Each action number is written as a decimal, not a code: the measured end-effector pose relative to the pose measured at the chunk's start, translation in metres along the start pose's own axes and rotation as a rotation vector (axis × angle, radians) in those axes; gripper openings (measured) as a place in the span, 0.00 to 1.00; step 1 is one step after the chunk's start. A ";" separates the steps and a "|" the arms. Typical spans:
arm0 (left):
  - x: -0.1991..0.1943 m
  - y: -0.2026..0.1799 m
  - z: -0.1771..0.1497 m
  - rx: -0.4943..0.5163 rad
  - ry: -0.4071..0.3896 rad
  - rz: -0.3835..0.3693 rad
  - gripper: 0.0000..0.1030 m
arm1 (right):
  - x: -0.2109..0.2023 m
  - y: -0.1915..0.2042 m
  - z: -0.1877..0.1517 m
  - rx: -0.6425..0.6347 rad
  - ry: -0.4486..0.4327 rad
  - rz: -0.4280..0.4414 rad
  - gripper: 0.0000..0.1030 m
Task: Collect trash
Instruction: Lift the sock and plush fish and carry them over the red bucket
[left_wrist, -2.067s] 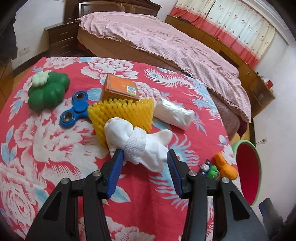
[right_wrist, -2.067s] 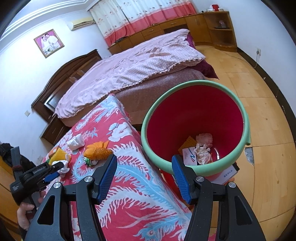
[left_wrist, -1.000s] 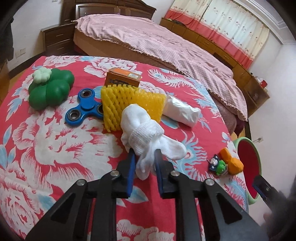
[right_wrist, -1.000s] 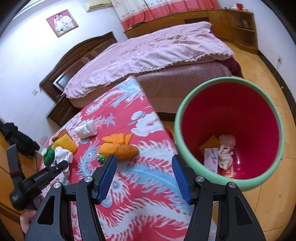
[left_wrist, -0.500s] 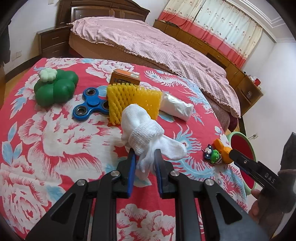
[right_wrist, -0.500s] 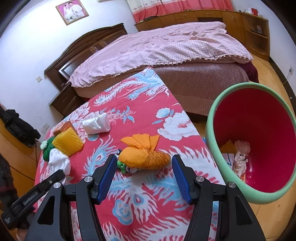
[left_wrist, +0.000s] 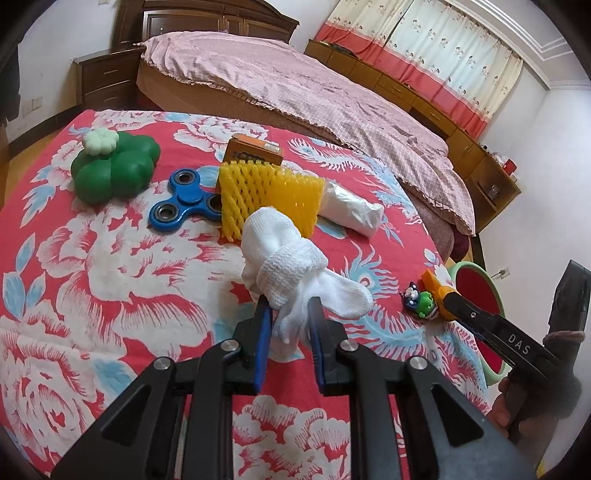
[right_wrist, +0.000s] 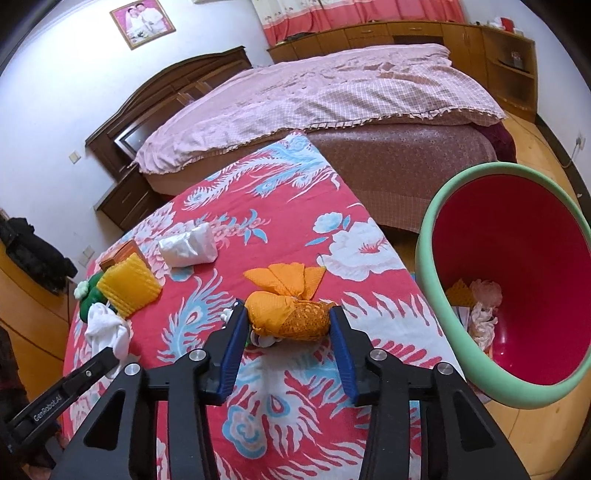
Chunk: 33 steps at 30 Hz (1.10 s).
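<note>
Left hand-held gripper (left_wrist: 287, 311): jaws nearly closed, clamped on the lower end of the white knitted sock bundle (left_wrist: 291, 264). Gripper is low over the table with the red floral cloth (left_wrist: 110, 266), pointing forward toward the bed. The bundle stands up from the blue pads; whether it is clear of the cloth, can't tell.

Right hand-held gripper (right_wrist: 289, 325): jaws spread wide, straddling the orange mesh-wrapped pouch (right_wrist: 291, 314) near the table's right edge. Left pad is right at the pouch end, right pad just at the other end; actual contact unclear, no squeeze visible. Pouch lies on the cloth. In the left wrist view this gripper comes in from the lower right, tip at the pouch, the person's hand (left_wrist: 524, 402) on the handle.

Around it:
- small green and dark toy figures (left_wrist: 419, 297) touching the pouch's left side
- yellow foam fruit net (left_wrist: 269, 201) just behind the sock, leaning on the orange cardboard box (left_wrist: 255, 153)
- blue fidget spinner (left_wrist: 184, 205), green clover-shaped toy (left_wrist: 114, 170) to the left
- white crumpled plastic bag (left_wrist: 349, 208) right of the net

Red bin with a green rim (right_wrist: 513, 284) sits beside the table's right edge, paper scraps at the bottom.
</note>
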<state>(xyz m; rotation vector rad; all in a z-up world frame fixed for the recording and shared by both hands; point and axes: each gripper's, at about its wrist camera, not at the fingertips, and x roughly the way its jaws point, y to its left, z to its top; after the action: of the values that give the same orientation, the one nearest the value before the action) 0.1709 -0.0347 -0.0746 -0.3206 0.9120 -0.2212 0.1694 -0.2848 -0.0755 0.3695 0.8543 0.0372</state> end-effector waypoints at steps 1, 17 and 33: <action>0.000 -0.001 0.000 0.000 0.002 0.001 0.19 | -0.001 0.000 0.000 -0.002 -0.002 0.000 0.42; -0.029 -0.010 -0.010 0.011 -0.025 -0.022 0.18 | -0.059 0.018 -0.019 -0.012 -0.072 0.077 0.42; -0.074 -0.029 -0.028 0.046 -0.066 -0.054 0.19 | -0.121 0.016 -0.042 0.020 -0.163 0.130 0.42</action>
<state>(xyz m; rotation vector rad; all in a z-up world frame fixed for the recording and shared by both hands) 0.1026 -0.0429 -0.0251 -0.3084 0.8328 -0.2794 0.0604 -0.2784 -0.0073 0.4402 0.6692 0.1180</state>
